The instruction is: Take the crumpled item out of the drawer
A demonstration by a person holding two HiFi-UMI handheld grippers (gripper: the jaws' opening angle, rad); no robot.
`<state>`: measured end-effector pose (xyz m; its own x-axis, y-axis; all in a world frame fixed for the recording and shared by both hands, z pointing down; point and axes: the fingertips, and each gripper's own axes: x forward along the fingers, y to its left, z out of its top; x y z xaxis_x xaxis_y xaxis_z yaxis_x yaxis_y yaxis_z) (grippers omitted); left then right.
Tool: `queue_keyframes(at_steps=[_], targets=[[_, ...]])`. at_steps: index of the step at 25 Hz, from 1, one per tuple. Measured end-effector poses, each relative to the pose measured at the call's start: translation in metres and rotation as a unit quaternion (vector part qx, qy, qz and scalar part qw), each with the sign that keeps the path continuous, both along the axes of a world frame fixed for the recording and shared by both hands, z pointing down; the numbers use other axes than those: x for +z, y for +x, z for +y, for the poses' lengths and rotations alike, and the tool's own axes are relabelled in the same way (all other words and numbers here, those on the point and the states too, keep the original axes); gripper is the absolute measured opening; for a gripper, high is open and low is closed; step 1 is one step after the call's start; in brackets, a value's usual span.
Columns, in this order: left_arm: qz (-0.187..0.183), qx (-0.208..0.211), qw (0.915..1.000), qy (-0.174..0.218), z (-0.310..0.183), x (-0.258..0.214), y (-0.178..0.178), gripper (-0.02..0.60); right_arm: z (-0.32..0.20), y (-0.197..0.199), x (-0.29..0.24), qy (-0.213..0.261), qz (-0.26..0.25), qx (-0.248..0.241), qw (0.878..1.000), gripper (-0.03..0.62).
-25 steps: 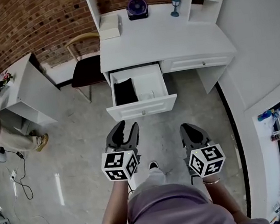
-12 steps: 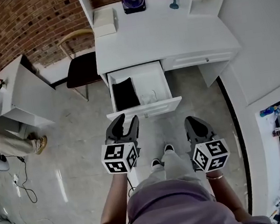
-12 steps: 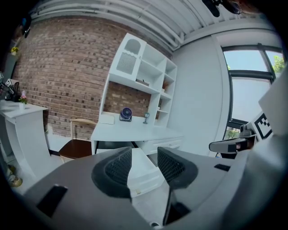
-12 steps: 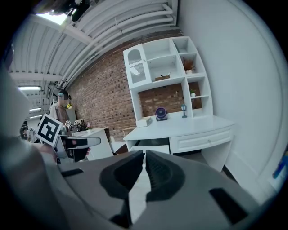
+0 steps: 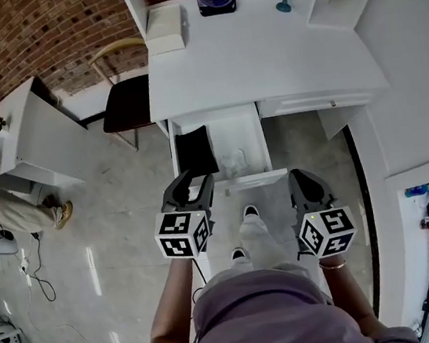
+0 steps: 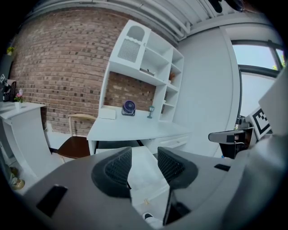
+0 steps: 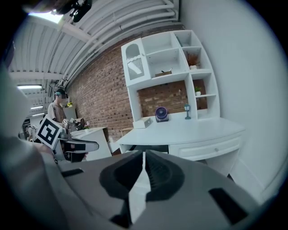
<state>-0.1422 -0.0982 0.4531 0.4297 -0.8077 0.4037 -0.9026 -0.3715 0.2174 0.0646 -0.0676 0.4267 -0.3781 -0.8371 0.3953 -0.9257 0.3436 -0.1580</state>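
The person has stepped closer to the table (image 5: pixel 262 57) over the last second. The open drawer (image 5: pixel 255 178), which juts out from under the table's front edge, now sits just ahead of both tongs rather than well in front of them. The pale crumpled item (image 5: pixel 234 160) lies inside the drawer near its front edge, right of a dark folded thing (image 5: pixel 195 150) that fills the left side. From the head view it looks like thin paper or plastic, though it is too small to be sure. The left tongs (image 5: pixel 193 184) are spread with nothing between them and point at the drawer's front left corner. The right tongs (image 5: pixel 302 176) are pressed together and empty, off the drawer's front right corner. The approach seems nearly finished, and reaching in comes next, probably with the already spread left tongs.
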Motion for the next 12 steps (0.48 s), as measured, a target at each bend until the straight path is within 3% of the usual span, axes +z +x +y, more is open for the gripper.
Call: queue_keyframes(at_steps=[6,12], targets=[[-0.026,0.004,0.9993,-0.027,-0.040,0.017,0.008,0.169,-0.048,0.003,0.001,-0.007,0.002,-0.026,1.000,0.015],[-0.063,0.033,0.9954,-0.063,-0.070,0.046,0.023,0.178,-0.084,0.011,0.009,-0.016,-0.002,-0.039,0.999,0.015]])
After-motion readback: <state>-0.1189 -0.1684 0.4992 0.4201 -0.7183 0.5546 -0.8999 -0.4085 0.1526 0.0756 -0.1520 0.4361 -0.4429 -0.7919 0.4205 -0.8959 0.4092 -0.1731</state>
